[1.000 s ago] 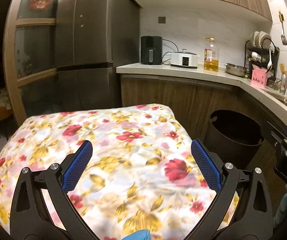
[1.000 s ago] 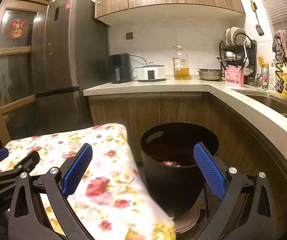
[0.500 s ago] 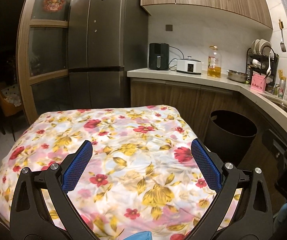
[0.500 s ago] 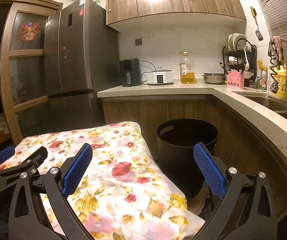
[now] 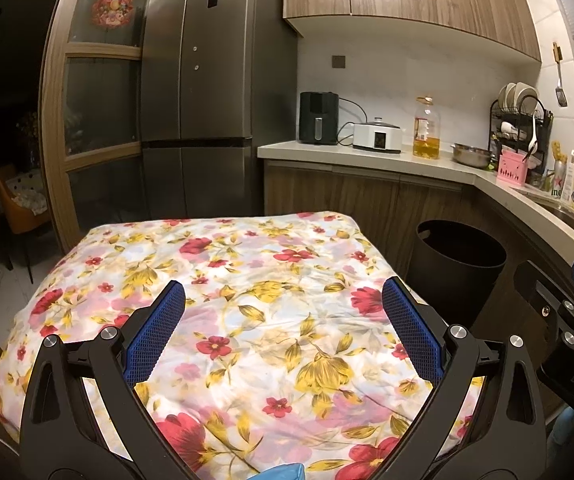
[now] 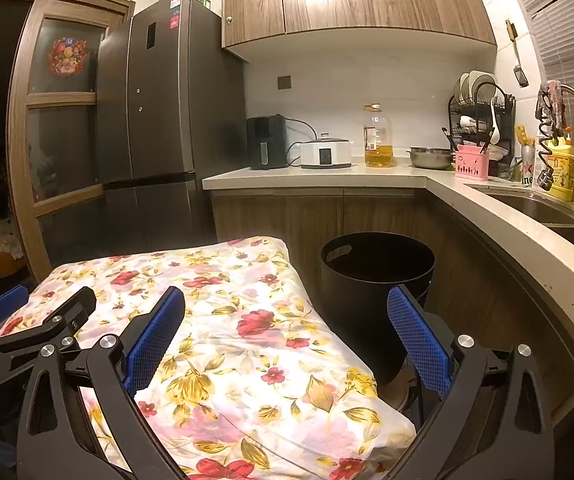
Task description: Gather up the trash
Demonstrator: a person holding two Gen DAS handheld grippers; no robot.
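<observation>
now both grippers spread empty above floral cloth (image 5: 271, 280), black bin (image 6: 379, 280) beside

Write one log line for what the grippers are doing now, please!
left gripper: open, empty | right gripper: open, empty | black bin: beside floral-cloth table

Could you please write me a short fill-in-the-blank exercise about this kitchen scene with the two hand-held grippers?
1. The round bin standing on the floor beside the counter is ____ in colour.
2. Both the left hand-held gripper and the right hand-held gripper have their fingers ____, holding nothing.
3. The cloth covering the table is printed with red and yellow ____.
4. The tall clear plastic bottle on the pale countertop holds a ____ liquid.

Missing words: black; open; flowers; yellow
</observation>
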